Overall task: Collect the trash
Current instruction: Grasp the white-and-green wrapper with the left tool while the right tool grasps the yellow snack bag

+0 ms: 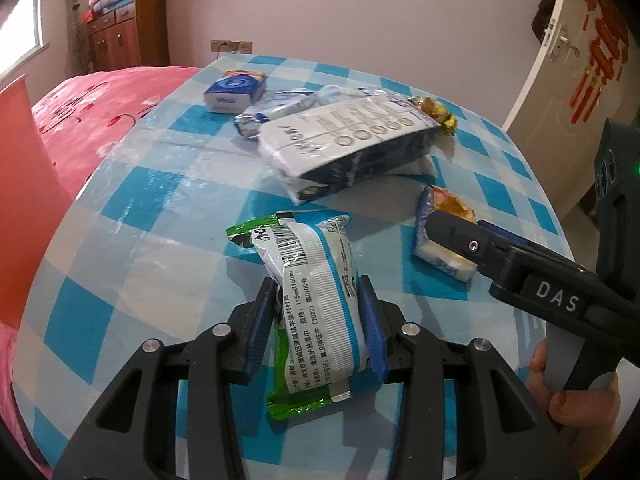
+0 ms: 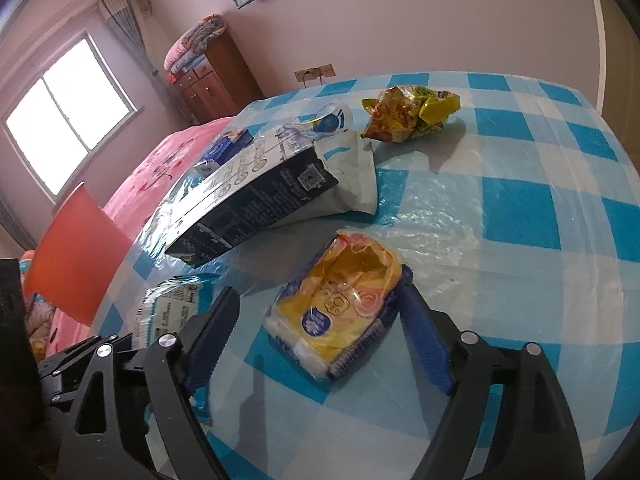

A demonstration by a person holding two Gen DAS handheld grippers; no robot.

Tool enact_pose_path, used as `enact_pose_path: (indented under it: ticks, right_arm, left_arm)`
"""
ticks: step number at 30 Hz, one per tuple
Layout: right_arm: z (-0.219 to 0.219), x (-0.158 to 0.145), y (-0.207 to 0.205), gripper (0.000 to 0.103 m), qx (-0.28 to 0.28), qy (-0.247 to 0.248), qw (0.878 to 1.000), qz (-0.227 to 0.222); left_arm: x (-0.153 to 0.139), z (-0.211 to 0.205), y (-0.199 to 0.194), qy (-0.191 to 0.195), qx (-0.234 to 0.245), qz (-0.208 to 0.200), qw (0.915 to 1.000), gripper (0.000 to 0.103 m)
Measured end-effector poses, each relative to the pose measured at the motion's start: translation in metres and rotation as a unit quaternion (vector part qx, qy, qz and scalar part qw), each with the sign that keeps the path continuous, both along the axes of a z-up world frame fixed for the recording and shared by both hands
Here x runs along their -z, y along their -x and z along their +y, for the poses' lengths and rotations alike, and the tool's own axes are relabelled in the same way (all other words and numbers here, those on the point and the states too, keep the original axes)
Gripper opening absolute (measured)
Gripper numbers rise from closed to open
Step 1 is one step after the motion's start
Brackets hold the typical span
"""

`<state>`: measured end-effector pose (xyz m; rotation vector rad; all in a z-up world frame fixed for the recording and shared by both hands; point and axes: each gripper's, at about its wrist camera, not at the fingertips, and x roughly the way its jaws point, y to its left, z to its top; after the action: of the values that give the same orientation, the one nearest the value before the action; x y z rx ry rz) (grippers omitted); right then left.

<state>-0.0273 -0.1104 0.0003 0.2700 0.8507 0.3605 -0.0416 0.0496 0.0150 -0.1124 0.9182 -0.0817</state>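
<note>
Clamping a green-and-white wipes packet (image 1: 320,312), the left gripper (image 1: 318,320) has both blue pads pressed into the packet's sides, jaws narrow. Packet lies on the blue-checked tablecloth (image 1: 120,272), on the near side of the big dark-blue tissue pack (image 1: 348,148), which serves as landmark.

Right gripper (image 2: 320,320) stands wide, straddling a yellow tissue packet (image 2: 340,308); right pad close against the packet's edge, left pad apart from it. No earlier view to compare. This packet also sits nearer than the landmark pack, to its right.

Crumpled yellow snack wrapper (image 2: 412,114) beyond the pack, to the right. Small blue tissue box (image 1: 236,90) beyond it, to the left. A hand (image 1: 576,392) holds the right gripper's handle.
</note>
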Motion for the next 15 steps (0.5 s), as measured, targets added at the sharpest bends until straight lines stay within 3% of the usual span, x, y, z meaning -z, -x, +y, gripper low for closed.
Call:
enact_pose_path:
  ticks: [10,15]
  right_arm:
    - [0.022,-0.001,-0.008,0.072,-0.004,0.082,0.997,-0.01]
    - [0.024,0.0,-0.005,0.057,-0.011,0.123,0.992,-0.016]
  left_arm:
    - [0.0,0.014,-0.003,0.01,0.0,0.001,1.0,0.043]
    - [0.0,0.018,-0.005,0.018,0.002,-0.002,0.9998,0.043]
